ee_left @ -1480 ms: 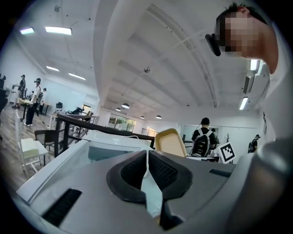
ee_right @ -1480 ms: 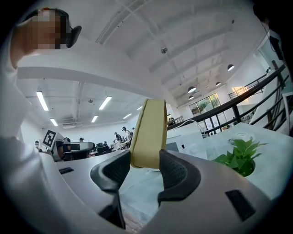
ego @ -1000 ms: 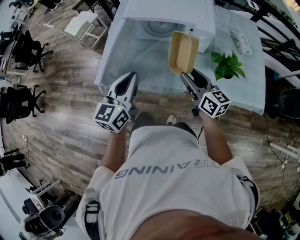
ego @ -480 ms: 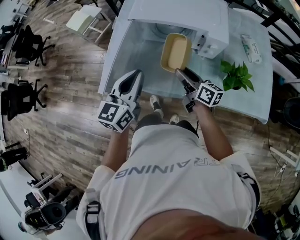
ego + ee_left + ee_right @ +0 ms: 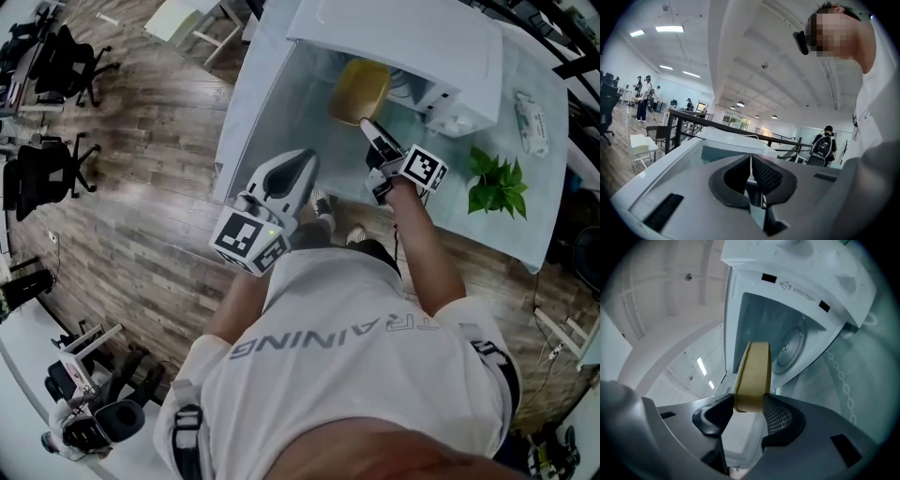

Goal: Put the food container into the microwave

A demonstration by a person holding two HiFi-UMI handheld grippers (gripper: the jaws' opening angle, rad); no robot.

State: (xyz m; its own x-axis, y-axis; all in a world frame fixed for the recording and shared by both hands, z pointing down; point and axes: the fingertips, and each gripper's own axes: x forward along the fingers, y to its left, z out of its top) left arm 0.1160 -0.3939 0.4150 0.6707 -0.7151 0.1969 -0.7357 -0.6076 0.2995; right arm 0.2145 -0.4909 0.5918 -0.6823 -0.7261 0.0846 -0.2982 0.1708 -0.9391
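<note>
**A:** Where is the food container [image 5: 359, 89] just now?

**B:** Right at the mouth of the microwave [image 5: 403, 42], lifted off the bench [image 5: 258, 103]. The right gripper [image 5: 367, 129] has it by the near rim. Its fingers [image 5: 778, 416] pinch that rim from both sides, so the tan tub juts forward toward the opening.

**A:** Why hold it by the end rather than the middle?

**B:** I'd judge it's so the tub goes in first and the gripper body stays outside the microwave. In the right gripper view the cavity is open straight ahead and the turntable [image 5: 791, 347] is bare, so there is room to land it. The tub appears edge-on there, which suggests the wrist is rolled. It likely needs levelling before it is set down.

**A:** Is it inside yet?

**B:** I cannot tell whether its far end has crossed the opening. From the head view the microwave's top hides that edge.

**A:** And the left gripper [image 5: 302, 169]?

**B:** It hangs in front of the microwave, lower left of the opening. Its fingers [image 5: 766, 176] are pressed together with nothing between them. It looks parked out of the way. The potted plant [image 5: 497, 183], right of the microwave, is well apart from the approach.
</note>
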